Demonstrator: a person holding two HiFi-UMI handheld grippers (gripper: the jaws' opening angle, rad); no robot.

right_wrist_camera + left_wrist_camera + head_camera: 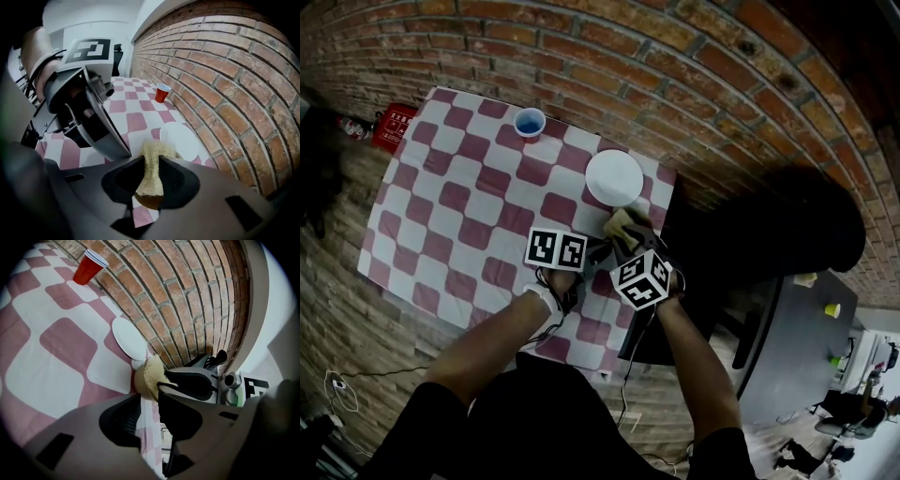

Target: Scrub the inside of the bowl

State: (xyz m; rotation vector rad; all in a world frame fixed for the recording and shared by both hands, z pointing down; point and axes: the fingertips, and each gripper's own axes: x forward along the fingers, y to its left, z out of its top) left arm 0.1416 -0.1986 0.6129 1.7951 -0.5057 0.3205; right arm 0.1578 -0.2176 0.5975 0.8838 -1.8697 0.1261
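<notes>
A white bowl [614,178] stands on the checkered tablecloth [469,202] near the brick wall, also showing in the left gripper view [129,338] and the right gripper view [180,138]. My right gripper [624,236] [152,161] is shut on a yellow sponge [623,222] [152,180], held just in front of the bowl and not touching it. The sponge [147,376] also shows ahead of my left gripper [596,251] [147,397]. That gripper sits close beside the right one, its jaws a narrow gap apart with nothing between them.
A red cup [530,122] [89,267] [162,92] stands at the far side of the table by the brick wall [675,75]. A red object [394,127] lies on the floor at left. The table's right edge [667,202] is close to the bowl, and a dark table [797,337] stands farther right.
</notes>
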